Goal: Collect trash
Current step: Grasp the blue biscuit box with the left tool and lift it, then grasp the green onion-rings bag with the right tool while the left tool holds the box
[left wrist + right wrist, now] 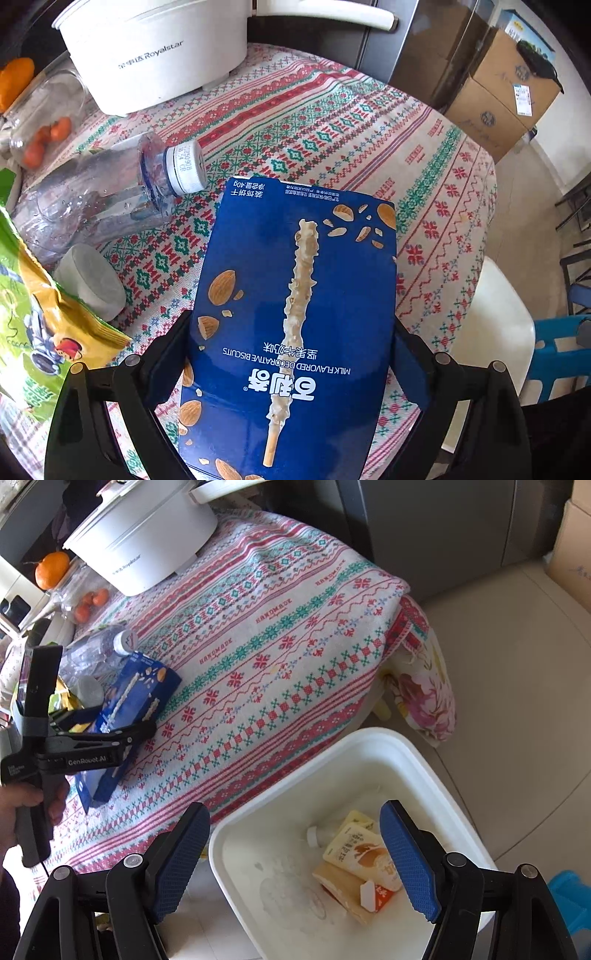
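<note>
Clamped between the widely spread jaws of the left gripper [291, 319], at the bottom centre of the left wrist view, a flat dark blue cardboard biscuit box [332, 258] printed with almonds and a coated stick is seen; both long edges are met by the black fingers. In the right wrist view the same box is shown at the left edge, tilted, with a hand [18, 812] wrapped around the gripper's handle below it.

At the bottom of the right wrist view the right gripper [295, 808] is held with its blue-padded jaws wide apart and nothing between them. Just beyond it a white rectangular plastic bin [216, 849] is placed on the floor beside the table, and yellow and cream drink pouches [360, 853] are lain in its bottom.

A red, green and white patterned tablecloth [424, 221] is spread under the box. At the lower left of the left wrist view a green and yellow snack bag [33, 314] is seen, with a short grey cylinder [92, 284] just beside it. Further up, a crushed clear plastic bottle [92, 199] with a white cap is lain on its side, near the box's far end. At the upper left a clear jar of small orange fruits [40, 122] and a white round electric pot [155, 55] are placed. Brown cardboard cartons [506, 92] are stacked at the upper right.
</note>
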{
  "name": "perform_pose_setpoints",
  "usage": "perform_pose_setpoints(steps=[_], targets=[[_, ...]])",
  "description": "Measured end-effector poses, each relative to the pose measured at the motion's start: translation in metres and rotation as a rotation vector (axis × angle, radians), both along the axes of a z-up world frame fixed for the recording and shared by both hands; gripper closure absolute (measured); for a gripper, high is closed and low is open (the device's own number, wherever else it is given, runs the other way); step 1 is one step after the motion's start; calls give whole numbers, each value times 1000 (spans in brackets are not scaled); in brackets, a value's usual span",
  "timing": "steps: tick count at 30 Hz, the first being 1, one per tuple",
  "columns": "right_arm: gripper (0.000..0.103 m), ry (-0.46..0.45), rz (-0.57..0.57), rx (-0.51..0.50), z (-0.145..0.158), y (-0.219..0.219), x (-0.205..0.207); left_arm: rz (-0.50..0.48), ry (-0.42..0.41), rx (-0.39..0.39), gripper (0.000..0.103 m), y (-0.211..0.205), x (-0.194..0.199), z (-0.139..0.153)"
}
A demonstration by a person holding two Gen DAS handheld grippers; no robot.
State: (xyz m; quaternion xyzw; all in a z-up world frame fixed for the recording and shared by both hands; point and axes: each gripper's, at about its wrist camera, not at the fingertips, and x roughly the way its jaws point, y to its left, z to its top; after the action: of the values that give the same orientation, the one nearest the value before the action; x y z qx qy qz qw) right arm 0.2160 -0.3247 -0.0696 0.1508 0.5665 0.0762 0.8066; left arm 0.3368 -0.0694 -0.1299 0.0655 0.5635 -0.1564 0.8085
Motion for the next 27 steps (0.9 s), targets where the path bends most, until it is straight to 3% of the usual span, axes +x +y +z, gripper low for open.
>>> perform_pose_setpoints(steps=[7, 13, 23, 27], targets=[[23, -15, -14, 2, 5, -1, -1, 0, -108, -12, 7, -8, -38, 38], [23, -23, -12, 8, 7, 4, -4, 55, -173, -32, 7, 19, -82, 76], [23, -61, 56, -26, 10, 46, -1, 248, -275, -76, 7, 124, -145, 106], [23, -94, 106, -33, 15, 74, 1, 345, -249, -134, 7, 172, -155, 105]])
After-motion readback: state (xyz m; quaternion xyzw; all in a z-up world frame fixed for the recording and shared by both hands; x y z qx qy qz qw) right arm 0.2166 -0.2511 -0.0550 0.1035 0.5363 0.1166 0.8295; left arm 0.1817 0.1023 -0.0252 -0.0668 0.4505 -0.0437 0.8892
